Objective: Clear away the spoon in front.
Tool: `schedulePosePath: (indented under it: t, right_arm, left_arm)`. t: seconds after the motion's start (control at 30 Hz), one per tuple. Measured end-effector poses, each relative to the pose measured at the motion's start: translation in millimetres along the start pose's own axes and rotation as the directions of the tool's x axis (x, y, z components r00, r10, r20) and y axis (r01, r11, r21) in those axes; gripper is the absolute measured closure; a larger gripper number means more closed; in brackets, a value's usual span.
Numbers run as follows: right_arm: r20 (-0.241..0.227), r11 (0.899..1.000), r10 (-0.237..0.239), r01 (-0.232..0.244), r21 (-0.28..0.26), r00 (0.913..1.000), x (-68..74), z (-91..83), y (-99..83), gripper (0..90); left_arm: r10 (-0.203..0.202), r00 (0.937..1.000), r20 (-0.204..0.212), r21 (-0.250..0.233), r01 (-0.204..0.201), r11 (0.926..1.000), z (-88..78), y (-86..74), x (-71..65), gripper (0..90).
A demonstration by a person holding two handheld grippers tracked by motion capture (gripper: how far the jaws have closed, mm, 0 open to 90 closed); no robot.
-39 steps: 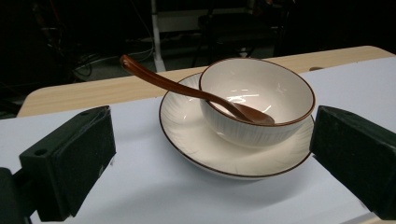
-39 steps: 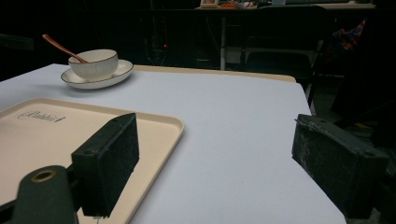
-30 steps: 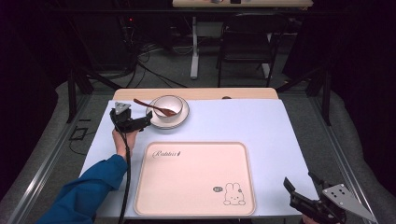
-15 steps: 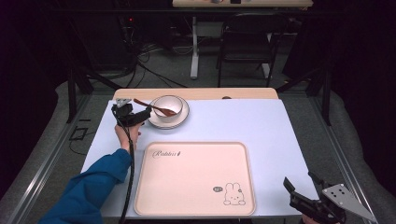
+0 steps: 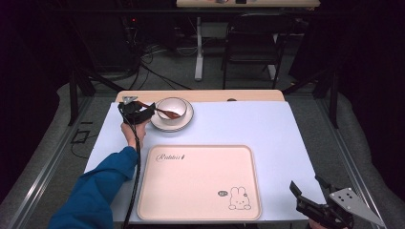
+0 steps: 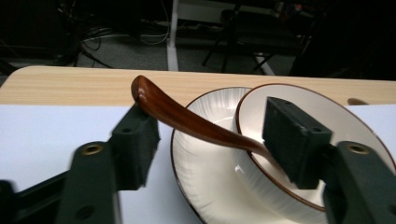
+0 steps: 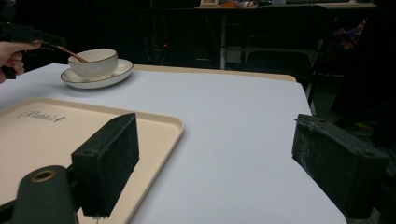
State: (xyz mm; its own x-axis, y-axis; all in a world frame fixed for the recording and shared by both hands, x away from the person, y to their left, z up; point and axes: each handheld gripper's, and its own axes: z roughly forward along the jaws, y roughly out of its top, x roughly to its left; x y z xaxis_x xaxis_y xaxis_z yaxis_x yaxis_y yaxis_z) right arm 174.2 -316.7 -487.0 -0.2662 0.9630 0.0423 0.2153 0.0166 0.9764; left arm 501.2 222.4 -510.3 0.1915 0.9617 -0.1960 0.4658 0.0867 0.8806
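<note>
Reaching left gripper (image 5: 143,113) forward on outstretched blue-sleeved arm, we bracket brown spoon (image 6: 187,119) handle; jaws just been closing, half-narrowed, pads not yet pressing. Spoon rests in white bowl (image 5: 172,109) on saucer (image 5: 187,122), far left of table. Right gripper (image 5: 310,200) wide open, low at near right corner beside tray (image 5: 200,181).

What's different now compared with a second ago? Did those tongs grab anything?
The left tongs slid in toward the bowl and their jaws have just been closing around the spoon handle. The handle lies between the jaws, touching the left one, with a gap still open at the right, so it is not yet gripped. The right tongs, bowl, saucer and tray stayed put.
</note>
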Motion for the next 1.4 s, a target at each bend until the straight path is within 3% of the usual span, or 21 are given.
schedulePosePath:
  t: [0.17, 0.5, 0.67, 0.97, 1.2, 1.33, 1.4]
  right_arm:
    - [0.0, 1.0, -0.001, 0.001, 0.002, 1.0, 0.0, 0.1, 0.1, 13.8]
    - [0.002, 1.0, 0.0, 0.0, 0.006, 1.0, 0.5, 0.4, 0.1, 13.8]
    - [0.002, 1.0, 0.0, 0.0, 0.006, 1.0, 0.5, 0.5, 0.1, 13.8]
    - [0.002, 1.0, 0.0, 0.0, 0.007, 1.0, 0.8, 0.6, 0.2, 13.8]
    - [0.004, 1.0, 0.001, -0.001, 0.007, 1.0, 0.9, 0.6, 0.2, 13.8]
    - [0.004, 1.0, 0.0, 0.0, 0.007, 1.0, 0.8, 0.5, 0.2, 13.9]
    - [0.003, 1.0, 0.001, -0.001, 0.005, 1.0, 0.9, 0.7, 0.2, 13.8]
  left_arm:
    - [0.008, 0.9999, -0.013, 0.012, -0.008, 0.9999, 3.8, -0.4, 0.6, 48.9]
    - [-0.048, 0.9988, -0.006, -0.004, 0.048, 0.9989, 7.5, -1.9, 3.6, 56.3]
    - [-0.074, 0.9972, 0.011, -0.039, 0.074, 0.9965, 3.7, -1.8, 5.3, 63.1]
    - [-0.029, 0.9991, 0.031, -0.053, 0.031, 0.9981, -1.9, 5.1, -1.7, 66.6]
    - [-0.016, 0.9984, 0.055, -0.077, 0.02, 0.9968, -6.7, 11.5, -6.3, 72.7]
    - [0.006, 0.9952, 0.098, -0.08, 0.002, 0.9968, -9.1, 17.1, -9.4, 74.6]
    - [0.007, 0.995, 0.1, -0.083, 0.001, 0.9965, -8.9, 17.7, -9.9, 75.3]
